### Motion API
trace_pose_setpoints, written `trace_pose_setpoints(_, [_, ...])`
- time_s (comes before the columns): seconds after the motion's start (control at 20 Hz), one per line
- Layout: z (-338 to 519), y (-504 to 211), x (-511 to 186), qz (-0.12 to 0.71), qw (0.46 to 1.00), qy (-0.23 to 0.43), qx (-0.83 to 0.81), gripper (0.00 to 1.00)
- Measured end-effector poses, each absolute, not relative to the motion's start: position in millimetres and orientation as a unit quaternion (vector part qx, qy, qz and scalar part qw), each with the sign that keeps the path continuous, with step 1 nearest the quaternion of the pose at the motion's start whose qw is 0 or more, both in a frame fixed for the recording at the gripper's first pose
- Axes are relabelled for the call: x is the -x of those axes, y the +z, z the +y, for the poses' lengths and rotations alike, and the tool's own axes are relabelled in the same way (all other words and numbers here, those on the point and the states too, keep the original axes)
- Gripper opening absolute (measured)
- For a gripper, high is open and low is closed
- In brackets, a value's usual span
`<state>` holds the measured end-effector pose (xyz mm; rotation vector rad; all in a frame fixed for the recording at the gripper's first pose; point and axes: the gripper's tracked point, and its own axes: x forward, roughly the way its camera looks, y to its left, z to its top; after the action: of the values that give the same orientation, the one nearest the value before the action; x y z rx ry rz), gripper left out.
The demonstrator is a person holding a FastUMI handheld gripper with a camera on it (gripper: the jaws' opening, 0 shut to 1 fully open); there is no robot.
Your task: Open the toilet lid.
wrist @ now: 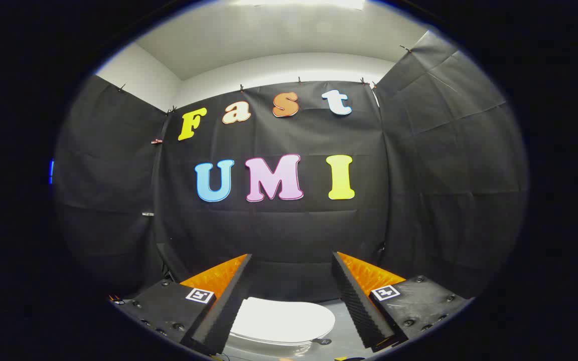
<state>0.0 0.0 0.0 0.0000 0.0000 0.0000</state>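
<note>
A white toilet (269,344) stands low on the floor, seen in the gap between my fingers and below them. Its white lid (281,319) lies flat and closed over the bowl. My gripper (291,256) is held well above and back from the toilet, open wide, with nothing between its fingers. The fingers (229,296) point at the black cloth wall beyond the toilet, not at the lid.
Black cloth walls (279,230) close the booth on the back and both sides. A pale grey floor (349,336) shows right of the toilet. A small dark fitting (325,341) lies by the lid's right edge.
</note>
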Motion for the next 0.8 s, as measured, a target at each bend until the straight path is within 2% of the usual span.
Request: trace_pose_setpoints(0.8, [-5.2, -2.8, 0.8, 0.014, 1.0, -0.006, 0.003, 0.98])
